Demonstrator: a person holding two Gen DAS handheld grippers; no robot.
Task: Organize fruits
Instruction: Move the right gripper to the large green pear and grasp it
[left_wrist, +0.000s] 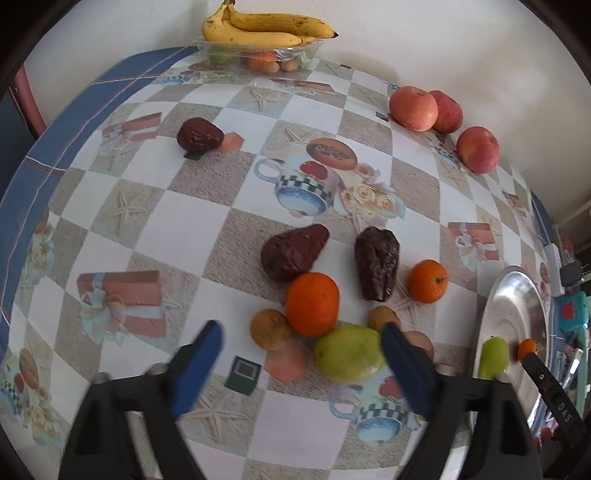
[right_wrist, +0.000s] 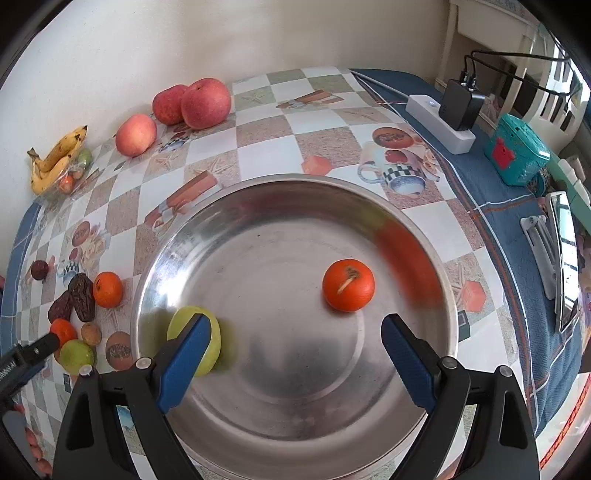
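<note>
Left gripper (left_wrist: 301, 347), jaws apart and empty, hovers over the fruit cluster on the checked tablecloth (left_wrist: 177, 214); the oval green fruit (left_wrist: 349, 352) lies just ahead, long axis spanning the gap. Right gripper (right_wrist: 295, 341), also apart, hangs over the round steel dish (right_wrist: 258, 206).

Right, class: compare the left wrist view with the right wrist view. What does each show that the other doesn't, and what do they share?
Only the left wrist view shows the left tool open over the loose fruit, plus a green chip.

Only the right wrist view shows the right tool open above the metal bowl, a power strip and a teal box.

Both show the bowl, its orange, three apples and the bananas.
</note>
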